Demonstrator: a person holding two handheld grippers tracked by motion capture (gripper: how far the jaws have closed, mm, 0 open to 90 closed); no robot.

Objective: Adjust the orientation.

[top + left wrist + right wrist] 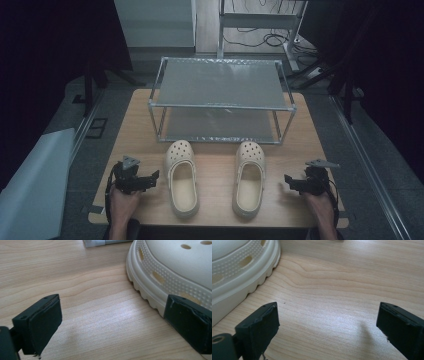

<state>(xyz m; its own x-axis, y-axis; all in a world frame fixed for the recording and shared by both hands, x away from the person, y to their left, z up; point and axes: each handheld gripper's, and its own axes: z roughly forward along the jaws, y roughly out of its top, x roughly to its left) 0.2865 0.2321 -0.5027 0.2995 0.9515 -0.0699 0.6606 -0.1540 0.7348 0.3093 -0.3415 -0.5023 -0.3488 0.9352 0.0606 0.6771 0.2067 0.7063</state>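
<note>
Wooden table [215,200] | two cream clogs [182,182] side by side | left gripper [150,179] agape, empty | right gripper [291,181] agape, empty

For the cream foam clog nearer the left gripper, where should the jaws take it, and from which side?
Probably the side wall of the left cream foam clog beside its open heel cavity, one jaw inside and one outside. The rim there is thin and upright, while the toe cap is broad and domed. The open left gripper already sits at that clog's outer side on the wooden table, so come from there.

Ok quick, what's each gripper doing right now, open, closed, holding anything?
Left gripper: jaws open, holding nothing, beside the left clog.
Right gripper: jaws open, holding nothing, beside the right clog.
</note>
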